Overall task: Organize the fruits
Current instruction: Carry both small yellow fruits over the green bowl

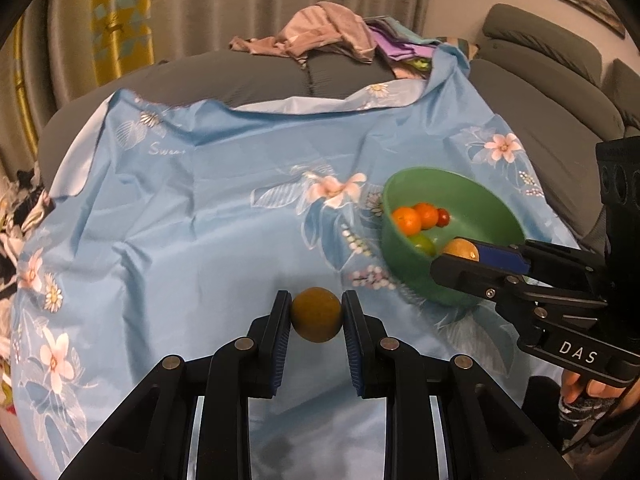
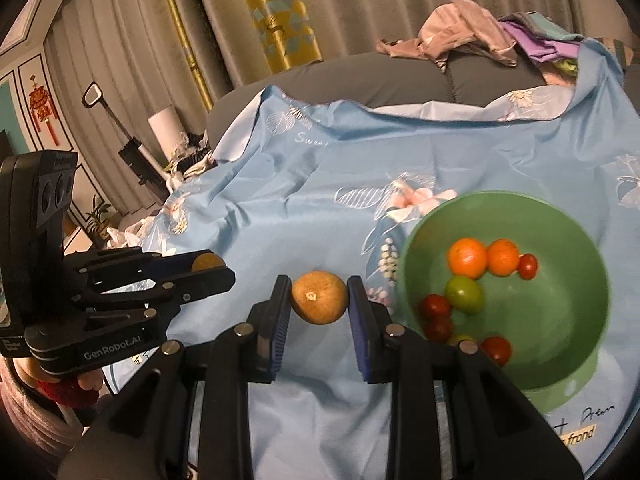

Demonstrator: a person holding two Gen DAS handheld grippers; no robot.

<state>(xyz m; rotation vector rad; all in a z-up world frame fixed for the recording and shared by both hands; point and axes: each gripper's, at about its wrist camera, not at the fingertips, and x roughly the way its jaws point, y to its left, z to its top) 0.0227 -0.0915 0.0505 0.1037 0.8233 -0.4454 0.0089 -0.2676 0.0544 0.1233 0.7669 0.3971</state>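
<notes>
Left gripper (image 1: 316, 314) pinching a brown fruit (image 1: 316, 315) over the blue cloth (image 1: 200, 220); right gripper (image 2: 319, 298) clamps another fruit (image 2: 319, 297) beside the green bowl (image 2: 560, 220). Bring each over the bowl interior before releasing, low, probably one at a time; depth is hard to judge.

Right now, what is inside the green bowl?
The green bowl holds two oranges, a green fruit and several small red tomatoes. A yellowish fruit shows only partly; the right tongs' frame hides the near part of the bowl.
</notes>
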